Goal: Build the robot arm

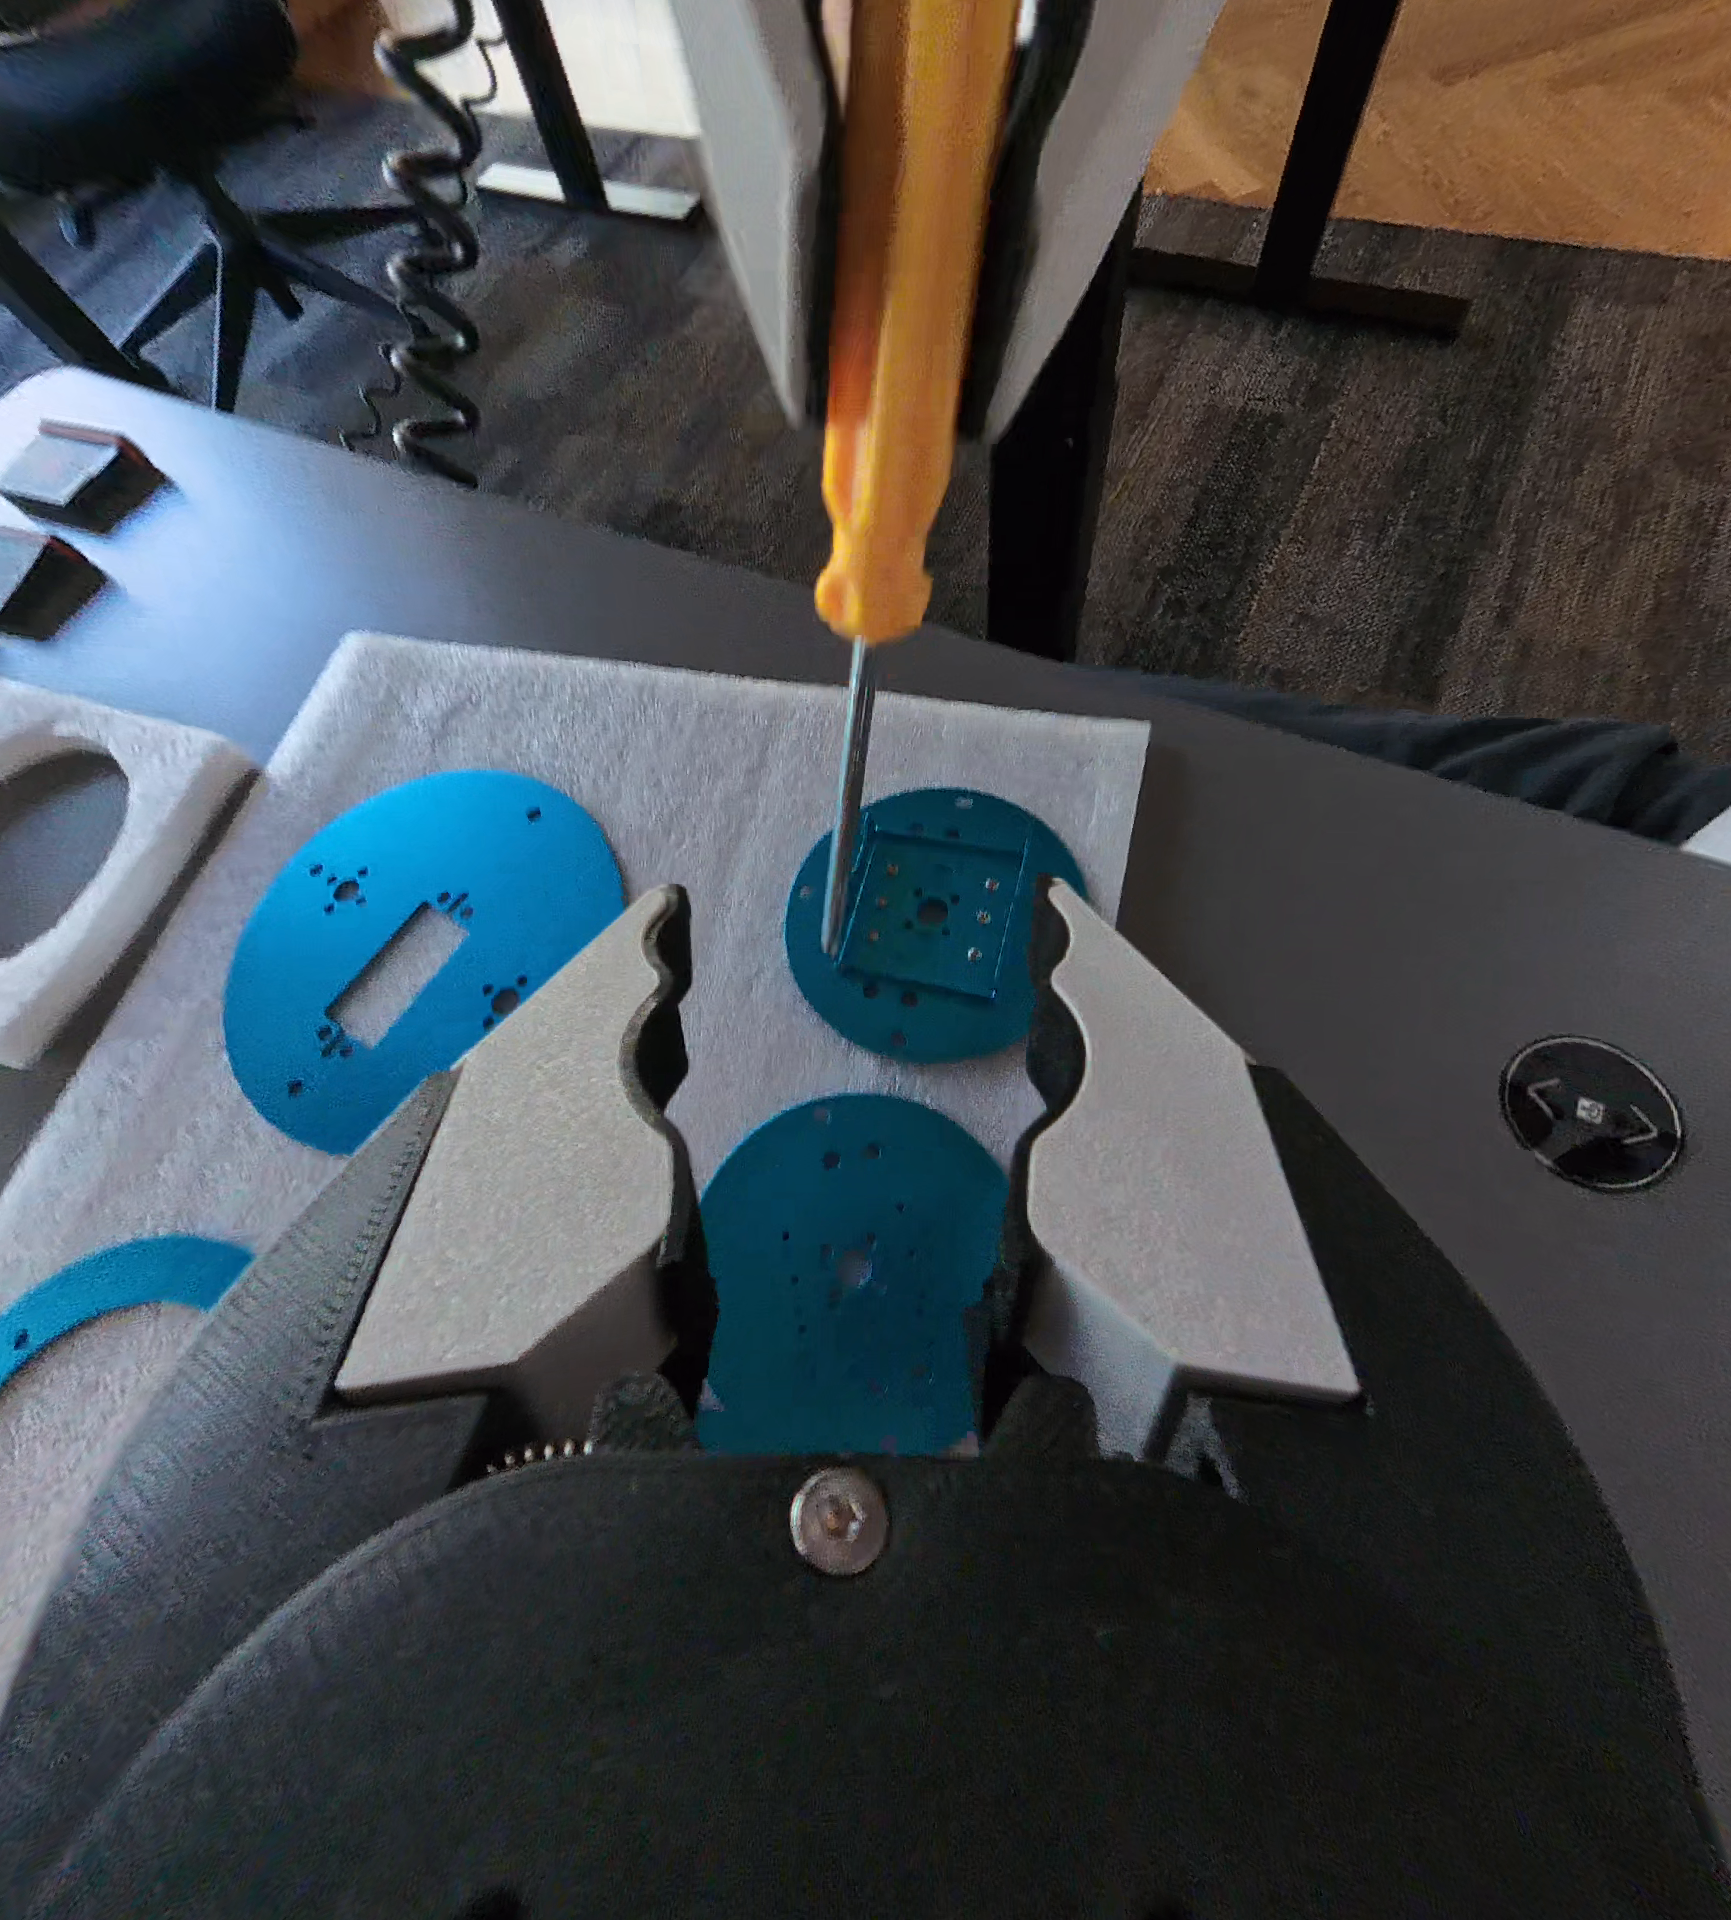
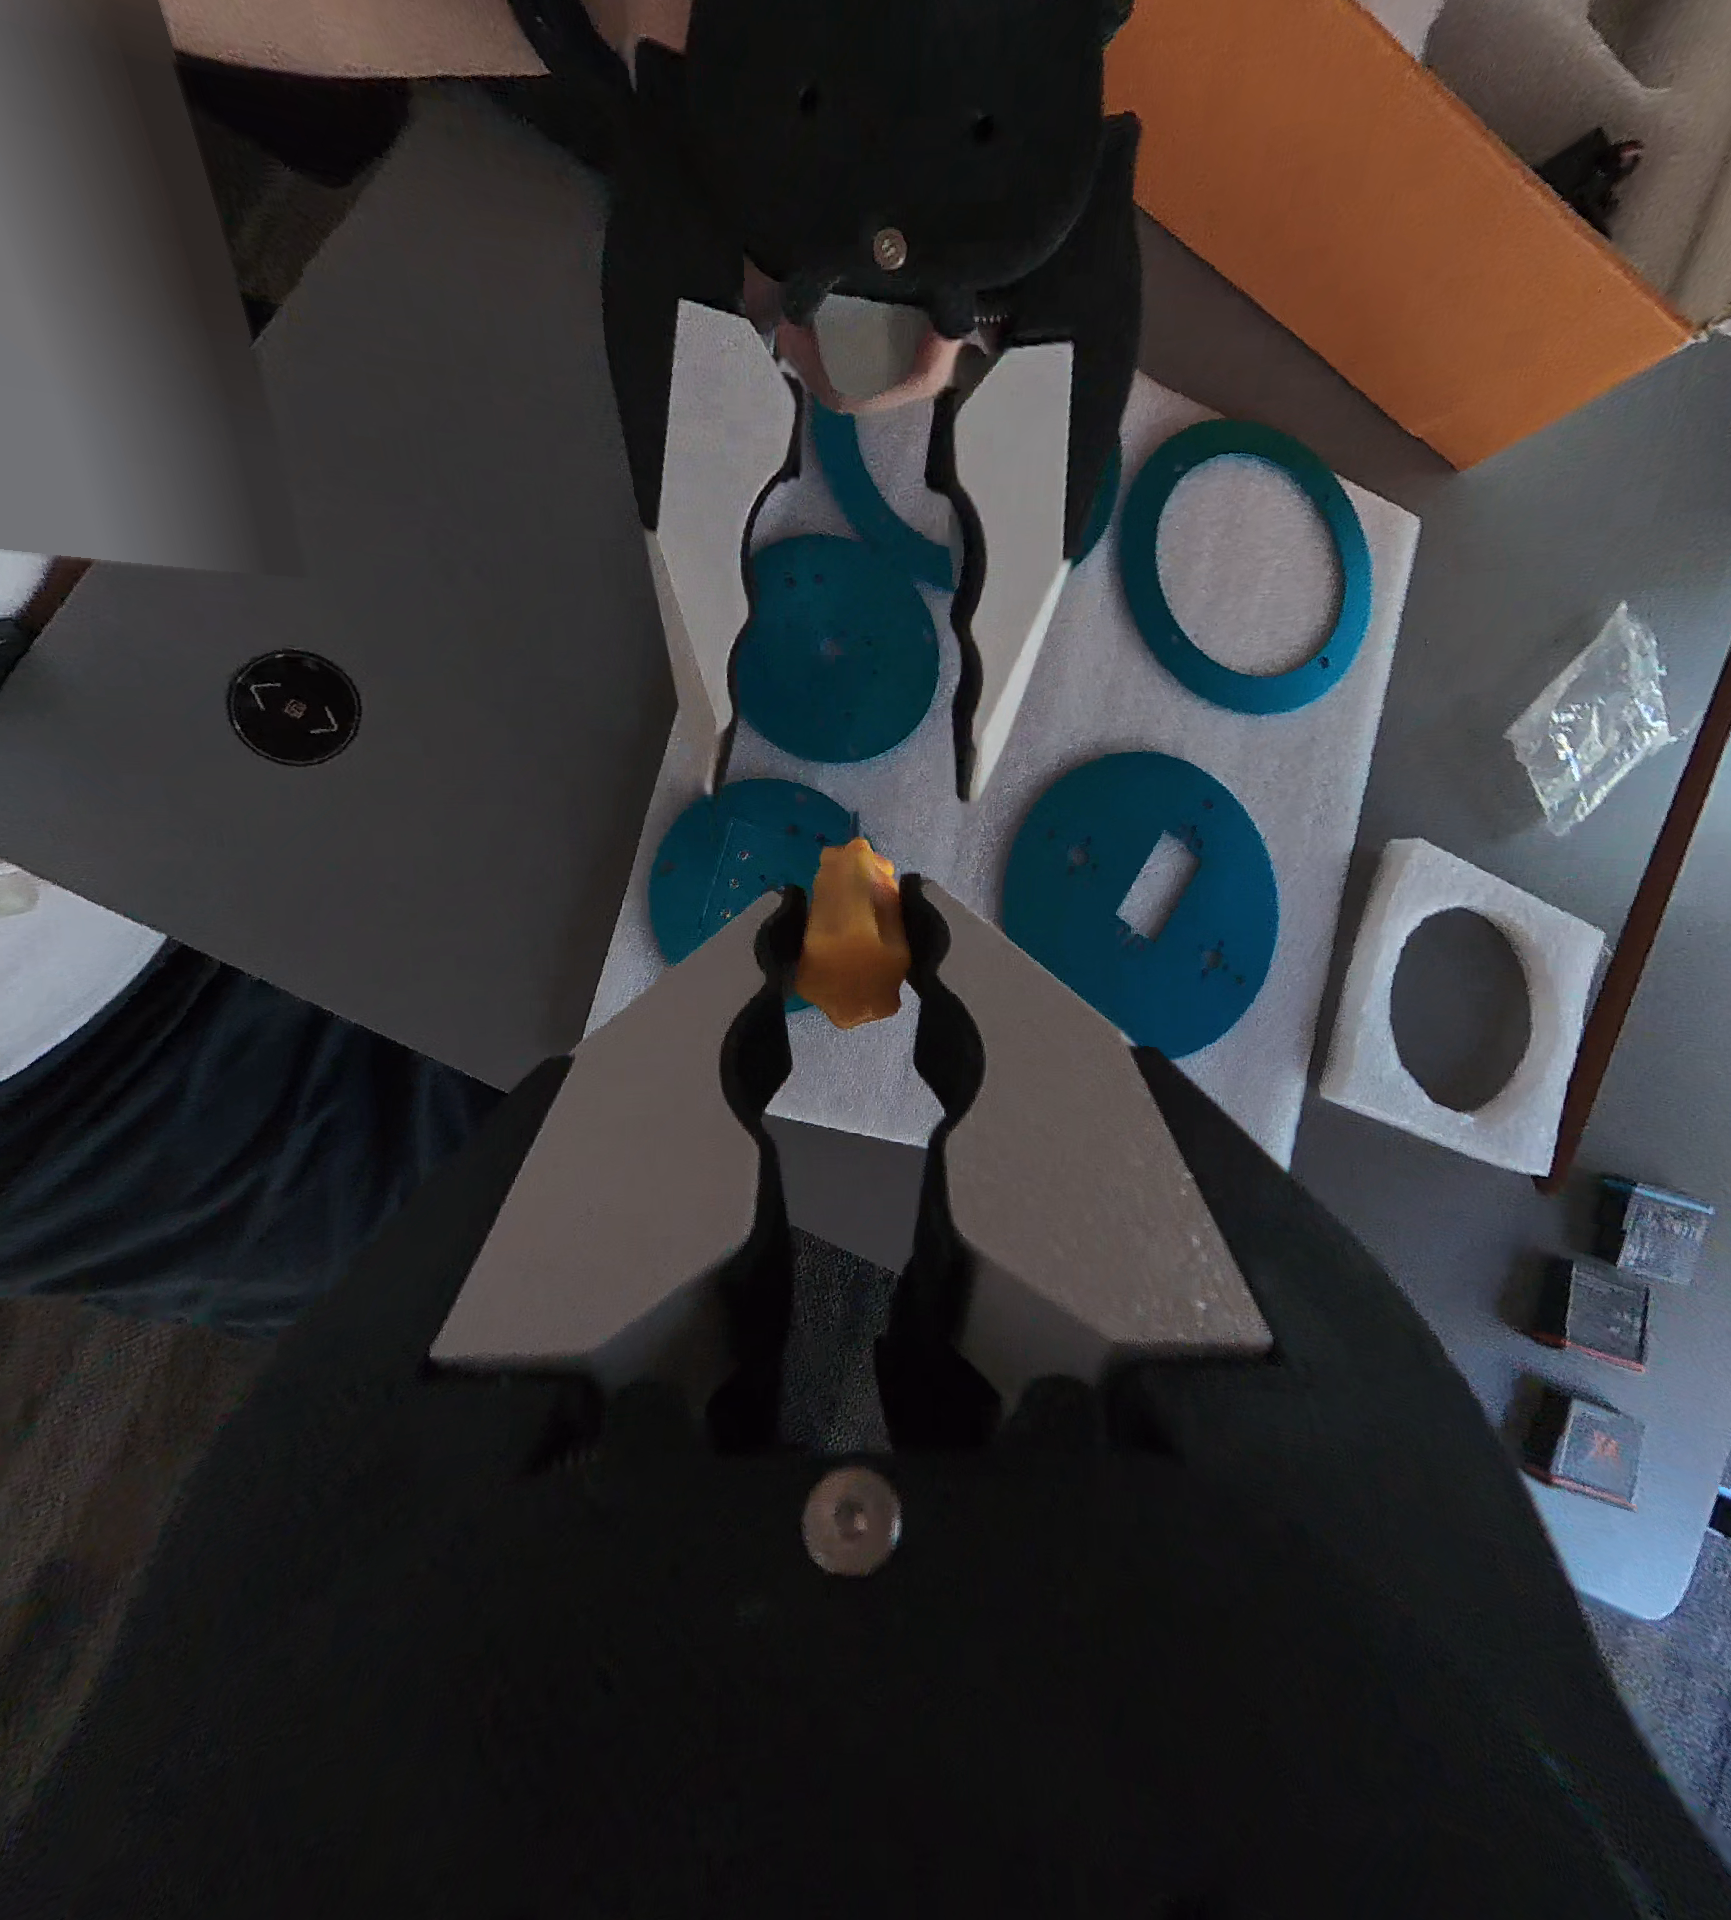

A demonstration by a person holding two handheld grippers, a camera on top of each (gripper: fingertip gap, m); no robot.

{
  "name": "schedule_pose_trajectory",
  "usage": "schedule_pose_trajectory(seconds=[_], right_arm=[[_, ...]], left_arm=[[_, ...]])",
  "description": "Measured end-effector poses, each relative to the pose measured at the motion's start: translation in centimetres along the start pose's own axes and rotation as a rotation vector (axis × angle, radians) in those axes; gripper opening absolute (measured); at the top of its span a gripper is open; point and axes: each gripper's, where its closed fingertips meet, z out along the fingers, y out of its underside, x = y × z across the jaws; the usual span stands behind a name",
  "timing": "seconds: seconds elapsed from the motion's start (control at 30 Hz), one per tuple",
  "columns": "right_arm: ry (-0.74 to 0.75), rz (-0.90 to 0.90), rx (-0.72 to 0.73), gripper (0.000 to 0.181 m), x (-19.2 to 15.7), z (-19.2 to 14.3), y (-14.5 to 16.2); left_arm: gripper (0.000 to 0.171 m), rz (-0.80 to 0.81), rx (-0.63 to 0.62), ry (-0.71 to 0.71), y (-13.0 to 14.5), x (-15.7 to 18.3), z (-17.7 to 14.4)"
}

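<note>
Right gripper (image 2: 853,904) jaws clamped on orange screwdriver (image 2: 853,951), upright, tip at 9 o'clock edge of bracket disc (image 1: 934,925). Left gripper (image 1: 866,914) jaws open, empty, flanking disc, probably for steadying.

Left wrist view low, oblique – right overhead; both share foam sheet (image 1: 549,727).

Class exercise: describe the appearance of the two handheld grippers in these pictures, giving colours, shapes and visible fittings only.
Both match. The left gripper and right gripper each have a rounded matte black body with one silver screw in the middle. Their jaws are two pale grey wedge-shaped fingers with wavy black inner edges. Toothed black rails flank the left gripper's fingers.
</note>
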Motion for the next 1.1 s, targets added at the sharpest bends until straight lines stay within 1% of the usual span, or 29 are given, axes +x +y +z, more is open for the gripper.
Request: schedule_pose_trajectory(seconds=[0.03,0.13,0.2,0.27,0.33,0.4,0.47,0.5,0.73,0.83,0.97,1.03,1.1], right_arm=[[0.028,0.024,0.010,0.018,0.1,-0.1,0.5],[0.093,0.103,0.015,0.017,-0.1,-0.1,2.4],[0.113,0.151,0.039,0.017,-0.6,-0.1,3.3],[0.126,0.190,0.084,0.018,-1.2,-0.4,3.5],[0.132,0.228,0.127,0.018,-1.6,-0.6,3.5],[0.143,0.242,0.146,0.017,-1.7,-0.9,3.4],[0.147,0.240,0.155,0.017,-1.7,-1.1,3.1],[0.142,0.243,0.156,0.017,-1.7,-1.2,3.1],[0.130,0.239,0.156,0.017,-1.3,-1.1,3.4],[0.119,0.243,0.177,0.017,-1.8,-1.2,3.4],[0.116,0.268,0.157,0.017,-1.8,-0.9,4.0],[0.107,0.259,0.140,0.017,-1.7,-0.8,3.9],[0.100,0.245,0.129,0.018,-1.3,-0.9,3.5]], left_arm=[[0.066,-0.016,-0.018,0.013,0.7,0.1,0.1],[0.078,-0.080,-0.088,0.080,2.4,0.8,1.1],[0.084,-0.079,-0.145,0.090,3.4,0.9,2.1],[0.086,-0.055,-0.199,0.080,4.2,0.9,2.8],[0.090,-0.047,-0.226,0.092,4.5,1.2,3.3],[0.087,-0.049,-0.214,0.099,4.3,1.3,3.5],[0.077,-0.052,-0.201,0.119,4.2,1.6,3.6],[0.076,-0.059,-0.198,0.122,4.3,1.6,3.7],[0.075,-0.103,-0.178,0.120,4.3,1.7,3.7],[0.074,-0.124,-0.178,0.119,4.0,1.6,3.3],[0.074,-0.142,-0.130,0.101,3.3,1.2,2.6],[0.078,-0.149,-0.129,0.095,3.5,1.1,2.8],[0.082,-0.189,-0.146,0.115,3.9,1.2,3.3]])
